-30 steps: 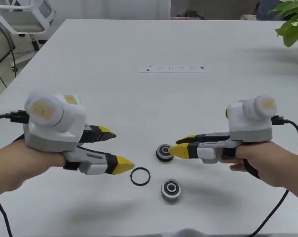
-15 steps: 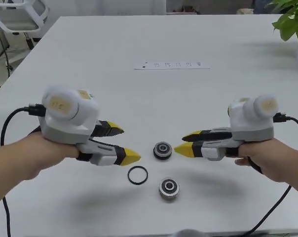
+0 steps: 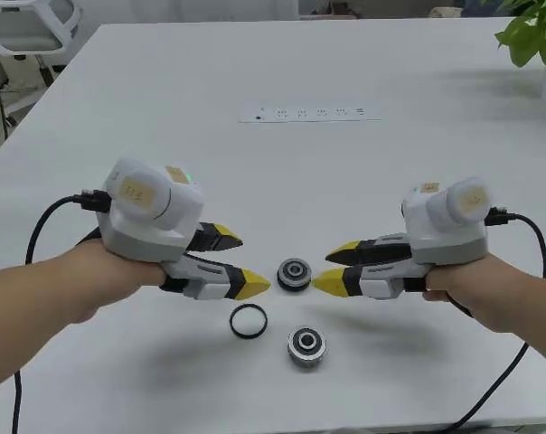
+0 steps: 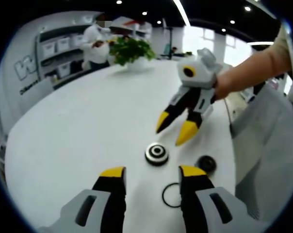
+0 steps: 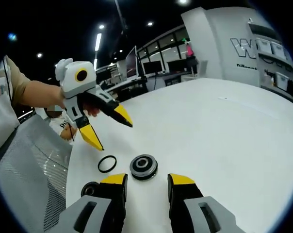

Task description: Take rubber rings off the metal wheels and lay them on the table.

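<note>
A metal wheel (image 3: 294, 274) with a dark outer band lies flat on the table (image 3: 255, 181) between the 2 grippers, just off the yellow tips of both. The left gripper (image 3: 250, 262) points at it from the left, jaws apart and holding nothing. The right gripper (image 3: 325, 268) faces it from the right, jaws also apart and empty. In each gripper view the wheel sits just ahead of the gap between that gripper's own jaws. A loose black rubber ring (image 3: 248, 320) lies flat nearer the person, near the left gripper's tips. A 2nd wheel (image 3: 306, 344), round with a silvery face, lies just right of the ring. The table is white, smooth and matte. A white power strip (image 3: 309, 114) lies farther back, and a leafy green plant (image 3: 531, 36) stands at the far right. Shelves of pale bins (image 4: 59, 46) line a wall beyond.
</note>
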The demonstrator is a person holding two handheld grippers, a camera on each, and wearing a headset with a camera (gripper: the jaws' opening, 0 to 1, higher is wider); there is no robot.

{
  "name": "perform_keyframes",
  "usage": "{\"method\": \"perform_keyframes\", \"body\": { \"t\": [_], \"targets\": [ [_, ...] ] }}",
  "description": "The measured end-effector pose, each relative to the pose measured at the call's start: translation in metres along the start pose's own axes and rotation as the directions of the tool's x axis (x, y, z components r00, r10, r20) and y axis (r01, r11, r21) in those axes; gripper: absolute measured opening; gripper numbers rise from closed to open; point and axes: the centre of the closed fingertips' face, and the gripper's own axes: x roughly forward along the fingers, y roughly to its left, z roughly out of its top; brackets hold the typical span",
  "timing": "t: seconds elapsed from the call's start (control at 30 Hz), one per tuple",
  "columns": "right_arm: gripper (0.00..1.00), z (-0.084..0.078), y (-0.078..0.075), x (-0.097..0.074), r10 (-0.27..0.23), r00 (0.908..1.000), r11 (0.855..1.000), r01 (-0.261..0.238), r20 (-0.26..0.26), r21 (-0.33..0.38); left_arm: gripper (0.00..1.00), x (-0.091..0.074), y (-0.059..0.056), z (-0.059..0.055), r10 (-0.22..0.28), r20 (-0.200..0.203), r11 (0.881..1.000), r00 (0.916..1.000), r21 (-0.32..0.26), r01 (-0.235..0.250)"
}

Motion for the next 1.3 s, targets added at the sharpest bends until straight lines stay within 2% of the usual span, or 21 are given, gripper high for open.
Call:
{"method": "perform_keyframes", "body": {
  "t": [0.27, 0.53, 0.7, 0.83, 0.93, 1.3],
  "targets": [
    [0.32, -0.002, -0.001, 0.005, 0.011, 0.9999, 1.0, -0.011, -0.008, -0.024, 0.4, 0.014, -0.003, -0.001, -0.018, -0.007, 1.0, 0.9998, 0.006, 0.018],
    [0.32, -0.003, -0.001, 0.008, 0.018, 0.9997, 0.999, -0.018, -0.016, -0.028, 0.35, 0.026, -0.005, 0.001, -0.025, 0.002, 1.0, 0.9997, 0.002, 0.025],
    [0.32, -0.001, -0.001, 0.009, 0.021, 0.9997, 0.999, -0.021, -0.016, -0.029, 0.32, 0.034, -0.007, 0.007, -0.028, 0.019, 1.0, 0.9994, -0.007, 0.028],
    [0.32, -0.001, -0.001, 0.01, 0.024, 0.9996, 0.999, -0.024, -0.018, -0.033, 0.29, 0.039, -0.007, 0.006, -0.027, 0.019, 0.999, 0.9995, -0.019, 0.027],
    [0.32, -0.001, -0.001, 0.011, 0.024, 0.9996, 0.999, -0.025, -0.016, -0.033, 0.27, 0.043, -0.01, 0.006, -0.032, 0.016, 0.999, 0.9994, -0.012, 0.032],
    [0.32, -0.003, 0.0, 0.01, 0.021, 0.9996, 0.999, -0.021, -0.018, -0.032, 0.21, 0.052, -0.01, 0.005, -0.032, 0.003, 0.999, 0.9995, 0.015, 0.031]
  ]
}}
